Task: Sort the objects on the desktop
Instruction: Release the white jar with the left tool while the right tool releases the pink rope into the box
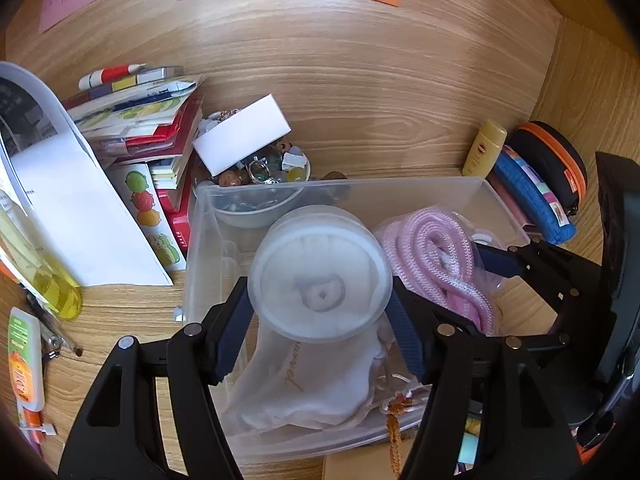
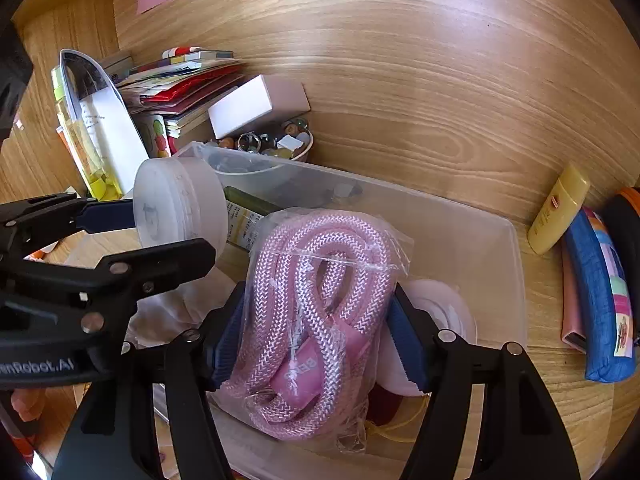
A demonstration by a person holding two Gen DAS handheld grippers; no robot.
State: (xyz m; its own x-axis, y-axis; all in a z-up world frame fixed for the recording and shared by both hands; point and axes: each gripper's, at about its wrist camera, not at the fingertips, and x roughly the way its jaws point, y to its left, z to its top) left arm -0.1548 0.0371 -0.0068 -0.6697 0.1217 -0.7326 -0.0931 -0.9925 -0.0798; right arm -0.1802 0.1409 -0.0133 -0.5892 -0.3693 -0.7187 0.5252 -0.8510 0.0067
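Midway through a desk tidy-up, two loads hang over a clear plastic bin [image 1: 420,190] on a wood-grain worktop [image 1: 360,92]. The left tongs [image 1: 320,280] pinch a frosted round jar [image 1: 320,272] by its sides, tipped so that one flat end faces the camera, with what looks like white padding inside; it sits just above a white drawstring pouch [image 1: 304,384] already lying in the bin. The right tongs [image 2: 316,320] clamp a pink braided rope [image 2: 320,304] sealed in a crinkled clear bag, coiled in loops with a pink label low down, held over the bin's right half above a white round object [image 2: 448,320] that is partly hidden. A green-labelled item [image 2: 248,216] also rests inside, so the bin appears to be filling, and both held pieces seem close to being set down. Plenty looks unsorted: a stack of booklets and papers [image 1: 152,128], a white box [image 1: 244,140] lying across a small bowl of trinkets [image 1: 268,176], a yellow tube [image 1: 484,148], a blue pouch [image 1: 532,196] beside an orange-trimmed black case [image 1: 556,160], and a yellow bottle [image 1: 56,288] and an orange-labelled tube [image 1: 24,360] at the left. Whether those are meant for this bin cannot be told.
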